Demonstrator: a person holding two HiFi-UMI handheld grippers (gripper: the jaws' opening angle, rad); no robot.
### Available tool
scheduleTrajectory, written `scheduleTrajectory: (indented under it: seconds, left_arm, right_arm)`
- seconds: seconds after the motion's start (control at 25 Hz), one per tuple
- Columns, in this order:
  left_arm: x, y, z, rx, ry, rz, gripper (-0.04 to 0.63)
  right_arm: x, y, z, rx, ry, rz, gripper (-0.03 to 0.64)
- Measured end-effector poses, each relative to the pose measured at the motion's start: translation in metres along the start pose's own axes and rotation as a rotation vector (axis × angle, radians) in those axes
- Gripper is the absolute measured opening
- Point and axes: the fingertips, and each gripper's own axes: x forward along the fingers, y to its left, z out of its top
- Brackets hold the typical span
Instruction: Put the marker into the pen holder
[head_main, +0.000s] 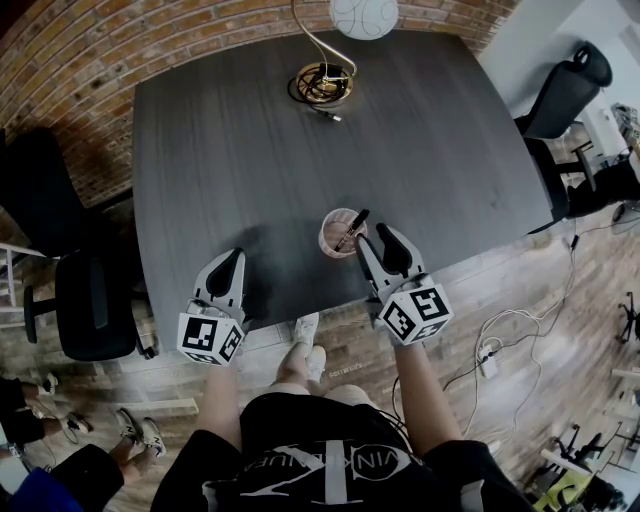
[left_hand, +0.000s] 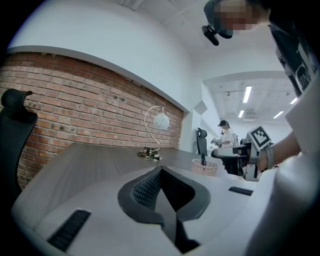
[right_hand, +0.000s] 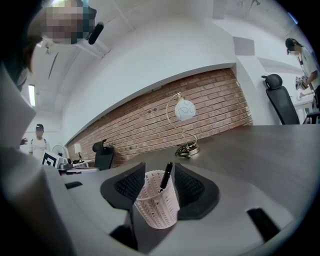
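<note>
A pale mesh pen holder (head_main: 338, 240) stands near the front edge of the dark table (head_main: 250, 160). A black marker (head_main: 352, 229) leans inside it, tip up. My right gripper (head_main: 378, 243) sits just behind and to the right of the holder, open. In the right gripper view the holder (right_hand: 159, 207) with the marker (right_hand: 165, 176) stands between the spread jaws of the right gripper (right_hand: 159, 170), and the pads stand apart from it. My left gripper (head_main: 234, 258) rests at the table's front left, shut on nothing; in its own view the left gripper (left_hand: 160, 172) points toward the far holder (left_hand: 204, 167).
A curved desk lamp with a brass base (head_main: 325, 82) and a loose cable stands at the table's far edge. Black office chairs (head_main: 565, 95) (head_main: 92, 300) flank the table. Cables lie on the wooden floor at the right. A brick wall runs behind.
</note>
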Motion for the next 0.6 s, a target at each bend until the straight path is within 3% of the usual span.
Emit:
scheduleTrajectory:
  seconds: [0.28,0.6]
  left_arm:
    - [-0.005,-0.005,0.005,0.005,-0.002,-0.006,0.014]
    - [-0.014,-0.015,0.01,0.013,-0.018,-0.011,0.014]
  right_arm:
    - [-0.01,0.003,0.005,-0.017,-0.007,-0.003,0.176]
    - [-0.025,0.011,0.007,-0.045,-0.01,0.011,0.066]
